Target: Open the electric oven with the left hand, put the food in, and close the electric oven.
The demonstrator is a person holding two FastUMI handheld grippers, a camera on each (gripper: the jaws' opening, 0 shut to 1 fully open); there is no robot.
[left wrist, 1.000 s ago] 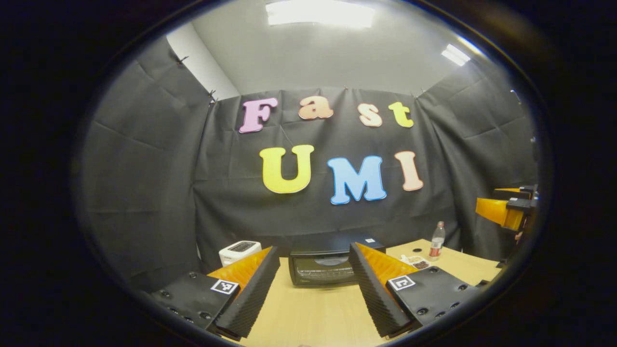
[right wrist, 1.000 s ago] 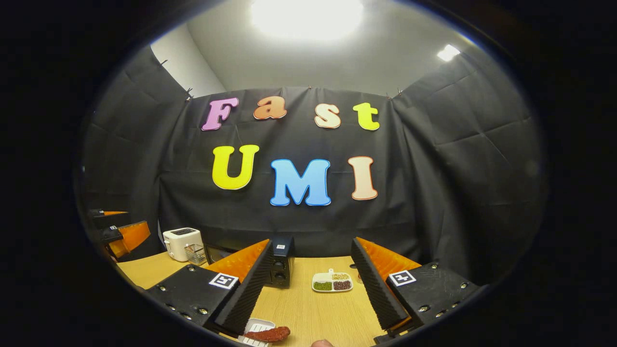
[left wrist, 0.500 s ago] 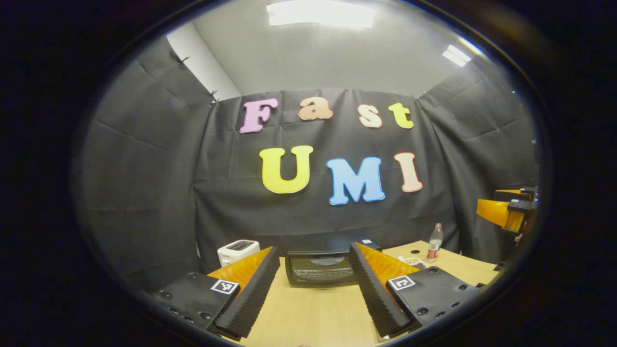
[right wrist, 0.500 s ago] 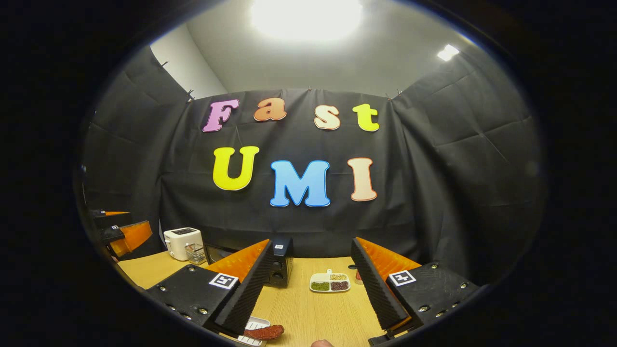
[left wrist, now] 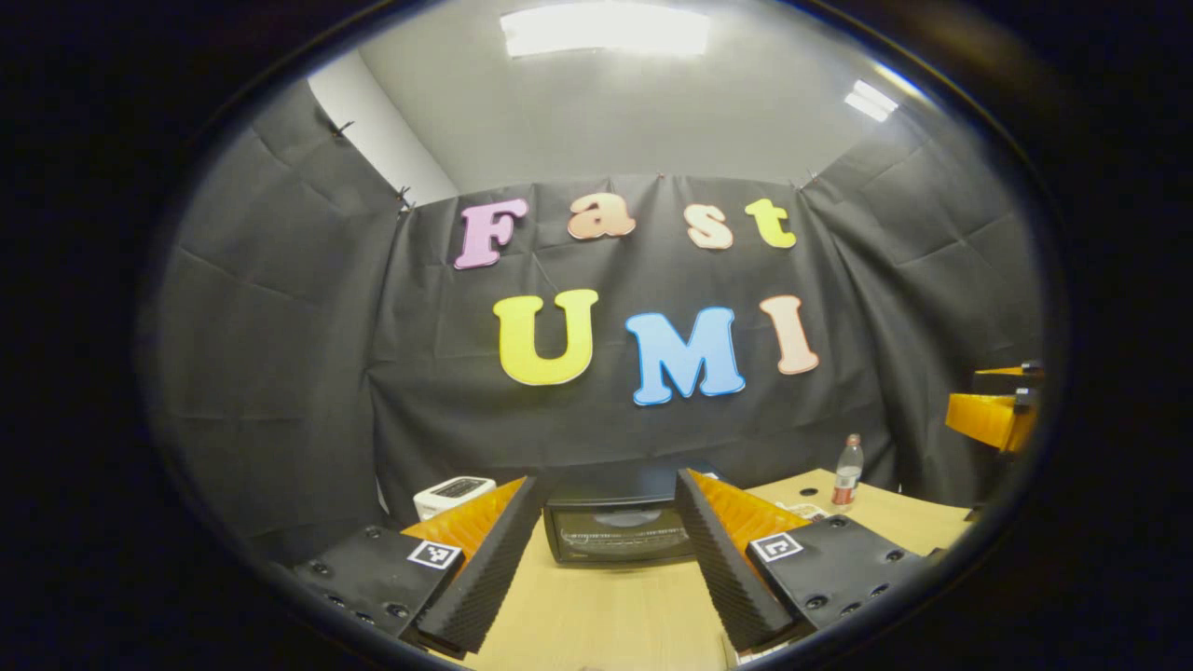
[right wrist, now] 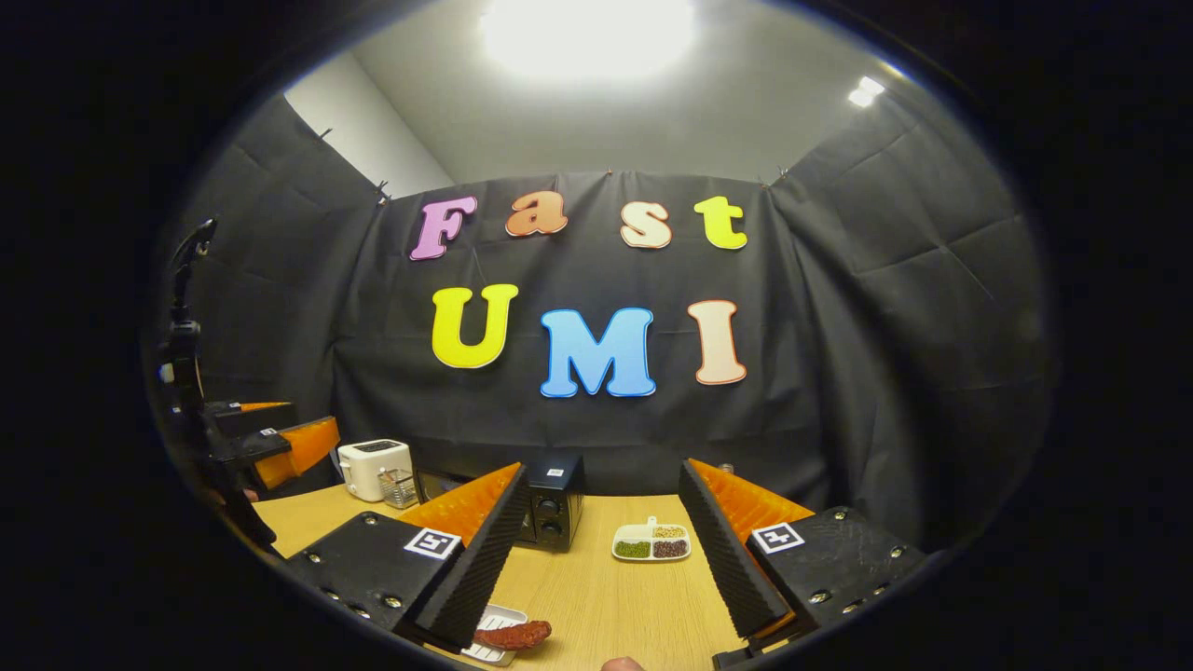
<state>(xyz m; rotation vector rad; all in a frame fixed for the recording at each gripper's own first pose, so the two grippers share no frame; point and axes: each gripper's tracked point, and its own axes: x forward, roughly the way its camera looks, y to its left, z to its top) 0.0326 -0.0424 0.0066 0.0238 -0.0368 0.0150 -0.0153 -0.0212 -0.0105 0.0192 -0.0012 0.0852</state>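
1. Pale wood-grain laminate is covering the worktop (left wrist: 606, 615), and creased black cloth is hanging as the booth's wall (left wrist: 280, 373) behind and beside it, under a grey ceiling with bright light panels (left wrist: 606, 28).
2. The black electric oven with a glass door (left wrist: 620, 531) is sitting at the back edge of the worktop, door closed, straight ahead of the left gripper (left wrist: 606, 550), whose fingers are spreading wide with nothing between them.
3. A white toaster (left wrist: 452, 492) is standing at the back left corner, and a clear plastic bottle with a red label (left wrist: 846, 471) is standing towards the back right.
4. In the right gripper view, the right gripper (right wrist: 601, 559) is hanging above the worktop with its fingers wide apart and gripping nothing.
5. The reddish-brown piece of food (right wrist: 513, 636) is lying on a small white tray (right wrist: 494, 645) at the front edge, just by that gripper's left finger.
6. A white divided dish of green, tan and dark beans (right wrist: 651, 542) is resting mid-worktop, right of the oven.
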